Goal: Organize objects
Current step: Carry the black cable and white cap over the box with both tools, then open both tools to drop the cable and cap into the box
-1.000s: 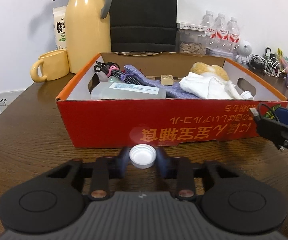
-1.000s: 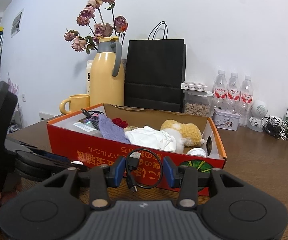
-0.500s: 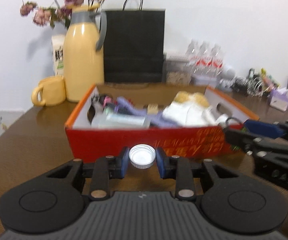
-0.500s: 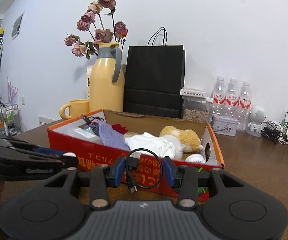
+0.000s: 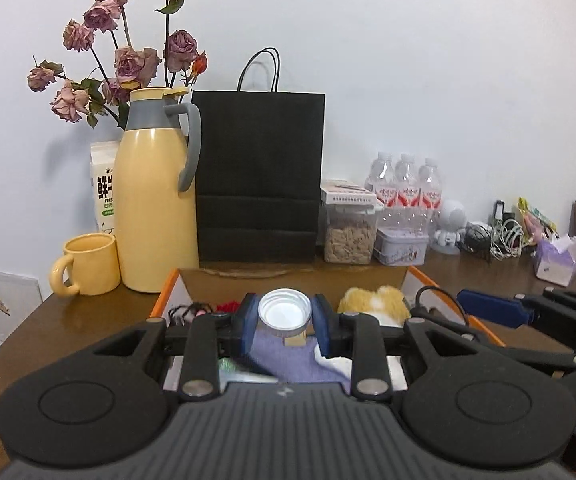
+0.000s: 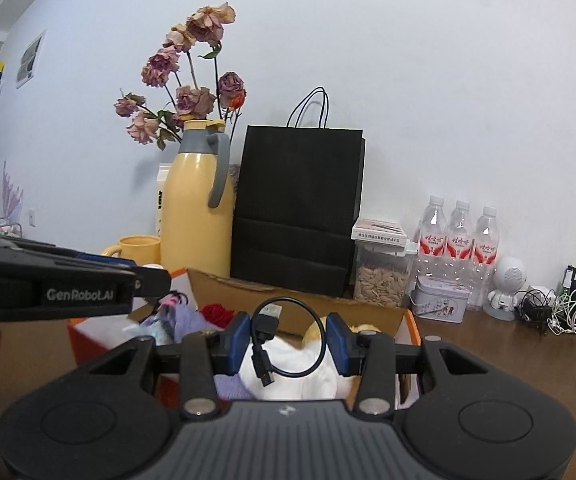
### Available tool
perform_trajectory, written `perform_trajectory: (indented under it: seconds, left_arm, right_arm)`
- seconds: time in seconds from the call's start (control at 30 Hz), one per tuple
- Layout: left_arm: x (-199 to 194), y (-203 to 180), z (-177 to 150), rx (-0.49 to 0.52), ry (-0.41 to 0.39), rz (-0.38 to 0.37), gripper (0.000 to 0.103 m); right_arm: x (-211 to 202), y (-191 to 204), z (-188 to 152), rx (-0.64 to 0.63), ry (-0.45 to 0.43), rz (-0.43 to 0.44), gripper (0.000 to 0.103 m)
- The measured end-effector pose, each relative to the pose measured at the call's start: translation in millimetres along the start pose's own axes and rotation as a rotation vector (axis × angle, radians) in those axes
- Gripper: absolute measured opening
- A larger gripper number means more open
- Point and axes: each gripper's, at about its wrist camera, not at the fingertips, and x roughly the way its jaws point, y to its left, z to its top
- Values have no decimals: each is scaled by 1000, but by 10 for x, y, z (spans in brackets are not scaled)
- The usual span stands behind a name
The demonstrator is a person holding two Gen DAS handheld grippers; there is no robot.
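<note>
My left gripper [image 5: 286, 322] is shut on a white bottle cap [image 5: 285, 317], held above the open red-orange cardboard box [image 5: 166, 286]. My right gripper [image 6: 288, 342] is shut on a short looped black USB cable [image 6: 266, 334], also above the box [image 6: 411, 320]. Inside the box lie a purple cloth [image 5: 288, 356], white cloth [image 6: 288, 380], a yellow plush toy [image 5: 371, 304] and dark cords [image 5: 186, 312]. In the left wrist view the right gripper [image 5: 439, 310] reaches in from the right; in the right wrist view the left tool's body [image 6: 48, 280] comes in from the left.
Behind the box stand a yellow thermos jug [image 5: 156, 208] with dried roses, a yellow mug [image 5: 88, 266], a black paper bag [image 5: 258, 176], a jar of seeds [image 5: 347, 232], a tin [image 5: 399, 246], three water bottles [image 5: 405, 188], tangled cables [image 5: 495, 236] and a tissue pack [image 5: 559, 256].
Both grippers rose from in front of the box's red side to above its rim, and the left view tilted upward. The cap and the cable stayed in their grips.
</note>
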Motion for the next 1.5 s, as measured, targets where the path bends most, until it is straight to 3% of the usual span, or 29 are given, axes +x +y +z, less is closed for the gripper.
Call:
perform_trajectory:
  seconds: [0.4, 0.73, 0.77, 0.83, 0.87, 0.9, 0.93, 1.0, 1.1, 1.5]
  left_arm:
    - [633, 58, -6, -59, 44, 35, 30]
    - [836, 178, -97, -65, 90, 45, 30]
    - [824, 186, -104, -65, 85, 48, 34]
    - [799, 192, -111, -62, 76, 45, 53]
    - [790, 196, -113, -61, 72, 51, 69]
    - [780, 201, -116, -61, 67, 60, 82]
    - [769, 211, -117, -60, 60, 70, 85]
    - [748, 224, -116, -58, 52, 74, 103]
    - [699, 228, -119, -59, 24, 85, 103]
    - [628, 229, -127, -65, 11, 64, 103]
  right_arm:
    - [681, -136, 28, 69, 80, -33, 40]
    - [866, -180, -132, 85, 142, -38, 40]
    - [861, -178, -135, 85, 143, -38, 41]
    - [850, -182, -145, 87, 141, -38, 42]
    - [842, -184, -147, 88, 141, -40, 49]
    - [833, -185, -152, 90, 142, -45, 62]
    - [825, -191, -155, 93, 140, -51, 73]
    - [803, -208, -161, 104, 130, -55, 96]
    - [783, -215, -166, 111, 117, -68, 103]
    - [751, -219, -177, 113, 116, -76, 103]
